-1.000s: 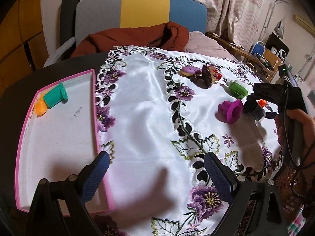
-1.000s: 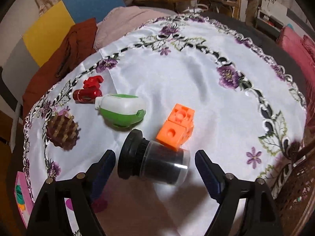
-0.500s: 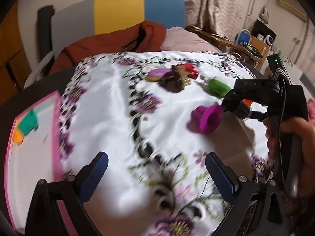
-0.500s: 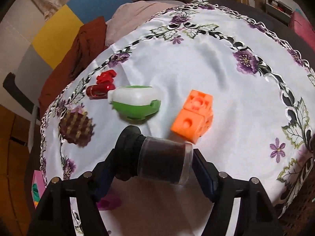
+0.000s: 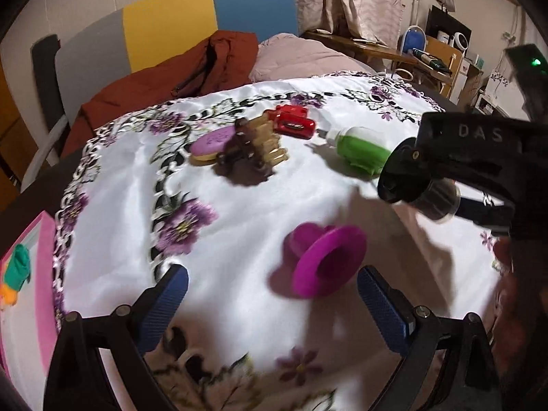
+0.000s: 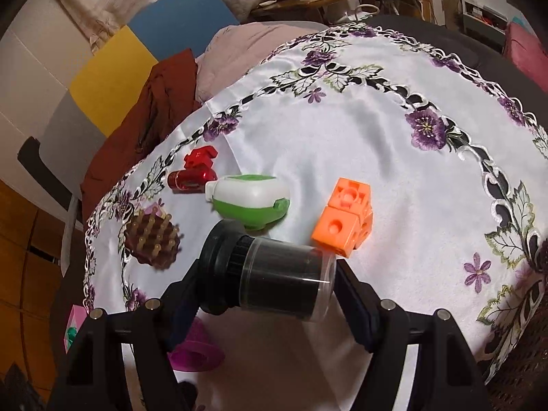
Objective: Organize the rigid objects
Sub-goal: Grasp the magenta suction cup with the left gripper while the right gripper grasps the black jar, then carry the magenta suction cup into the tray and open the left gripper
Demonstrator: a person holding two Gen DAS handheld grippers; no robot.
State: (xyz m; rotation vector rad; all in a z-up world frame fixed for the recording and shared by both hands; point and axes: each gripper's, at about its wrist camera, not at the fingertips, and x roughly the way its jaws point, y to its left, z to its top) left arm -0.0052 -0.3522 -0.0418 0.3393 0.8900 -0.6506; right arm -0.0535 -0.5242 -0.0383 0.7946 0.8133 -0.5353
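Note:
My right gripper [image 6: 270,294] is shut on a black jar [image 6: 274,277] with a clear shell, held sideways just above the white embroidered cloth [image 6: 359,130]. The left wrist view shows the same jar [image 5: 421,191] in that gripper at the right. My left gripper [image 5: 270,284] is open and holds nothing. A magenta hat-shaped piece [image 5: 325,260] lies on its side just beyond its fingertips. Orange cubes [image 6: 346,219], a green-and-white bottle [image 6: 250,195], a red toy [image 6: 193,171] and a brown bristle brush [image 6: 152,239] lie on the cloth.
A pink tray [image 5: 37,274] at the left edge holds a green piece [image 5: 19,267] and an orange piece [image 5: 7,294]. A purple oval [image 5: 212,142] lies beside the brush. A chair with a rust jacket [image 5: 164,78] stands behind the table. A hand [image 5: 513,284] grips the right tool.
My left gripper has swept right across the cloth from the tray to the magenta piece. My right gripper's jaws have closed onto the black jar and raised it a little.

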